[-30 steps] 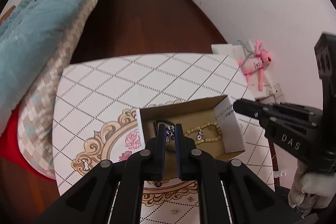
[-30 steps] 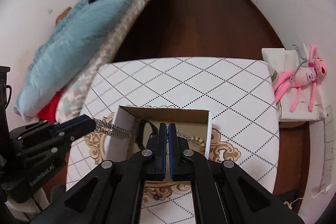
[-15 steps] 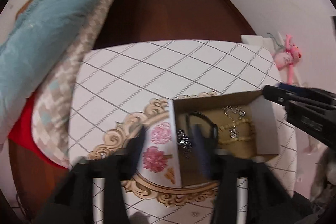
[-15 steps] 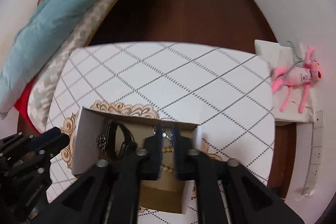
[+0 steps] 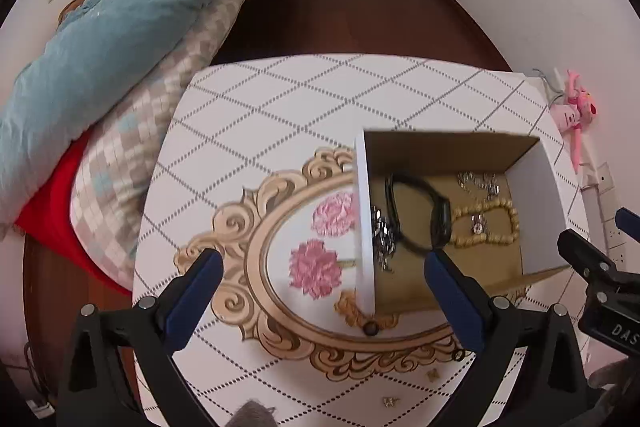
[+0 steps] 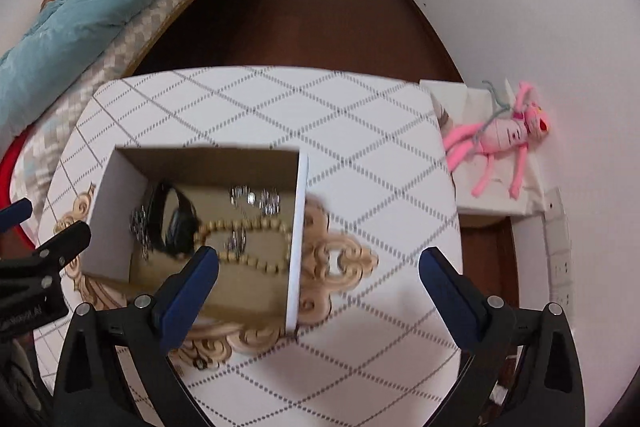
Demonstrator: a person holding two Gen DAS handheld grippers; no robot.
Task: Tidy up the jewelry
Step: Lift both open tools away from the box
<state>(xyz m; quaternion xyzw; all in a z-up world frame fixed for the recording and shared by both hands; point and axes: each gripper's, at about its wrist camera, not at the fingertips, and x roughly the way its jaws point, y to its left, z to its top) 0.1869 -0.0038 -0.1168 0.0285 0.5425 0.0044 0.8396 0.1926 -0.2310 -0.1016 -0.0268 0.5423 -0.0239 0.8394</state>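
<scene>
An open cardboard box [image 5: 532, 195] with white walls stands on the patterned table. Inside lie a black watch [image 5: 416, 211], a cream bead bracelet [image 5: 496, 223] and silver chains [image 5: 480, 183]. My left gripper [image 5: 323, 259] hovers over the box's left wall, its jaws opening wide and gripping nothing. My right gripper [image 6: 319, 255] hovers over the box's right wall [image 6: 298, 227], its jaws also opening, with nothing held. From that side the watch [image 6: 172, 219] and the bead bracelet [image 6: 256, 239] show clearly. A dark bead [image 5: 371, 327] and small gold pieces [image 5: 432, 374] lie loose on the cloth in front of the box.
The table cloth [image 5: 300, 107] has a diamond grid and a gold floral oval. A bed with a teal duvet [image 5: 100, 39] runs along the left. A pink plush toy [image 6: 504, 135] lies on a white stand at the right wall. Dark wood floor lies beyond.
Both grippers went from shut to wide open. Both tipped downward and came closer to the box, the left shifting toward its left wall and the right toward its right wall.
</scene>
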